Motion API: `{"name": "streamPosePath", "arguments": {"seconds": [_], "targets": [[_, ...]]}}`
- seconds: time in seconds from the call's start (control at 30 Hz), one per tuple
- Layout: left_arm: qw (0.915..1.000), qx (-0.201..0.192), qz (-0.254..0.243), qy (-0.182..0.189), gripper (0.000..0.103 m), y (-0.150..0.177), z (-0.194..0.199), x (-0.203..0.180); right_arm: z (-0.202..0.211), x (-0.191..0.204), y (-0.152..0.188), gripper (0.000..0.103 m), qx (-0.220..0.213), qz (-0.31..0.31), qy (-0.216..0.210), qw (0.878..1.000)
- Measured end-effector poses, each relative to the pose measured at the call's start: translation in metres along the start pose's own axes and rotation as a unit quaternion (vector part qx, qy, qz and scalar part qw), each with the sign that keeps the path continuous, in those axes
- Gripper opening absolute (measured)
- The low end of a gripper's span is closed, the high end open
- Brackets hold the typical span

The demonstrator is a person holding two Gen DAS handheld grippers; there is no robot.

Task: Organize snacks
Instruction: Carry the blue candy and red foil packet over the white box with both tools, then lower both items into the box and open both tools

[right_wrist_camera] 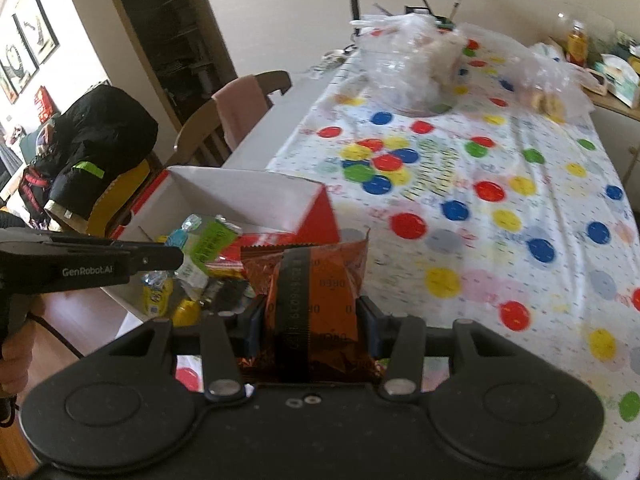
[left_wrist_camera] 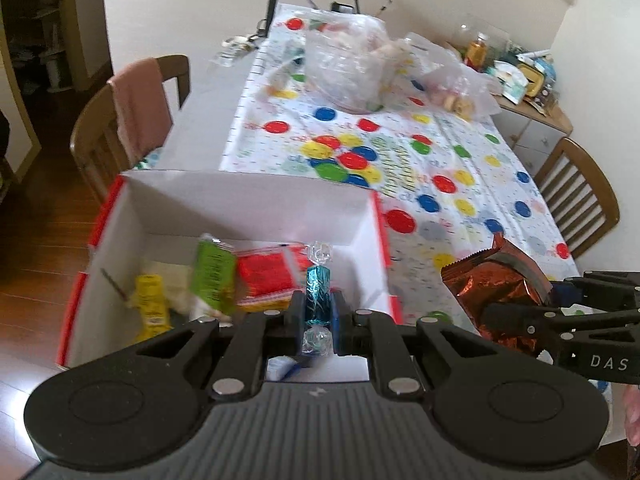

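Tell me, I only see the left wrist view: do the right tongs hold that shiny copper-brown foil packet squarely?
Observer: Yes. The right tongs clamp the shiny copper-brown foil packet by both side edges, its black seam strip facing the camera.
Operator: What's left of the box?
Observer: A black jacket with a green stripe is heaped beside the red-and-white cardboard box.
Operator: And my tongs?
Observer: A hand grips the handle of the left tongs, whose tips are over the box.

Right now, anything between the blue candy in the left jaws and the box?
Nothing visible. The blue candy, in the left gripper, hangs above the open box. Below lie only snacks already in: a green packet and a red packet.
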State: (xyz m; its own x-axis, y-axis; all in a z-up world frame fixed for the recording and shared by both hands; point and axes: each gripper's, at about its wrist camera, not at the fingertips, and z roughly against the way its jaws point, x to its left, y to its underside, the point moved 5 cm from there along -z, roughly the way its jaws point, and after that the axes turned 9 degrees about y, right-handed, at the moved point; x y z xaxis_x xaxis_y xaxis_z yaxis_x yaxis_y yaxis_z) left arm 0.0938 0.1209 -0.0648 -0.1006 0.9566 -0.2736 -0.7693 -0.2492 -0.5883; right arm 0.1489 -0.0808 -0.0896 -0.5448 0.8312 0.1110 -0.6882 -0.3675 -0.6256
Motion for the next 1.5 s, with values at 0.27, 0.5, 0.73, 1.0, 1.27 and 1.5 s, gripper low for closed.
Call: {"name": "streamPosePath", "arguments": {"seconds": [0.27,0.5,0.73,1.0,1.27,1.5], "targets": [[0.9996,0.007,0.010,-0.025,0.013,-0.003,0.002,0.058,-0.032,0.049,-0.018,0.046,0.003,0.019,0.004,1.000],[0.9978,0.023,0.019,-0.059,0.013,-0.008,-0.015,0.105,-0.069,0.081,-0.032,0.046,0.011,0.039,0.015,0.999],[0.9954,0.051,0.013,-0.080,0.013,-0.011,-0.039,0.132,-0.107,0.112,-0.035,0.046,0.035,0.082,0.022,0.996],[0.9926,0.079,0.017,-0.090,0.013,-0.008,-0.059,0.148,-0.135,0.131,-0.028,0.046,0.051,0.119,0.036,0.991],[0.9921,0.094,0.013,-0.082,0.013,0.004,-0.064,0.143,-0.141,0.131,-0.023,0.048,0.060,0.109,0.031,0.992],[0.9927,0.092,0.005,-0.078,0.013,0.013,-0.060,0.130,-0.135,0.128,-0.024,0.057,0.053,0.092,0.020,0.994]]}}
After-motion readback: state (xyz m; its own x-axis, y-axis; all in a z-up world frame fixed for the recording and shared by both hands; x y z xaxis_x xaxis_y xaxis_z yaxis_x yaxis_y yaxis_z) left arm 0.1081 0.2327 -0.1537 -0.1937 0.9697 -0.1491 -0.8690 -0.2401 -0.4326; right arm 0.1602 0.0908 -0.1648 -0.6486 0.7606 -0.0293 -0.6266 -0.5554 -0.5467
